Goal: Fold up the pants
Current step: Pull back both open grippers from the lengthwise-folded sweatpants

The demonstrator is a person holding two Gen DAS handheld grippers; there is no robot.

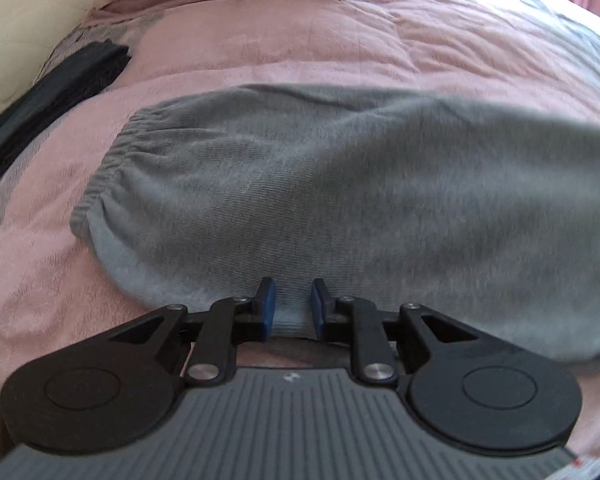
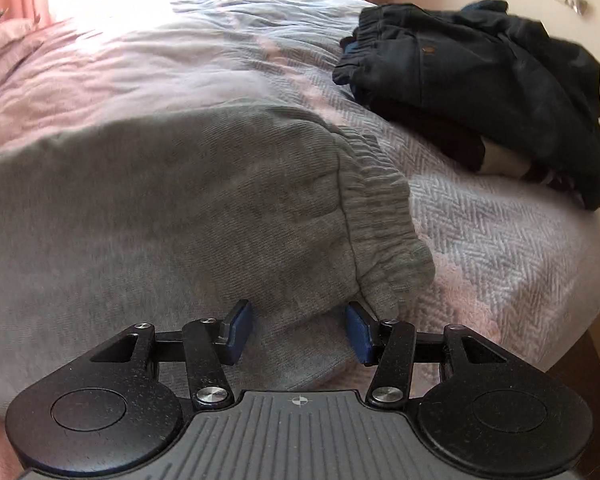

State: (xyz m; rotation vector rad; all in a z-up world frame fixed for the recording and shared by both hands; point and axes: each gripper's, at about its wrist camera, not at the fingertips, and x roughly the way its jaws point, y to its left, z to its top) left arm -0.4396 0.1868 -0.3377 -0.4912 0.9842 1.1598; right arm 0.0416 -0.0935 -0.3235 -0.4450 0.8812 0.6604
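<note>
- One pair of grey ribbed-knit pants (image 1: 340,184) is lying flat on the bed (image 1: 280,44), its elastic waistband (image 2: 376,216) gathering in puckers.
- The pink bedspread (image 2: 480,240) is showing a herringbone weave.
- Two dark garment piles are sitting apart: a folded black one (image 1: 56,100), a rumpled one (image 2: 480,84).
- Left gripper (image 1: 293,304) fingers are standing narrowly parted over the cloth; right gripper (image 2: 298,330) fingers are gaping wider, gripping nothing.

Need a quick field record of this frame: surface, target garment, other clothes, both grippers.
surface: pink bedspread
target: grey sweatpants laid flat across the bed, elastic band at the right end
other clothes: folded dark garment far left; dark clothes pile far right
left gripper: open, over the pants' near edge, nothing clamped
right gripper: open wider, pads either side of grey fabric, not pressing
</note>
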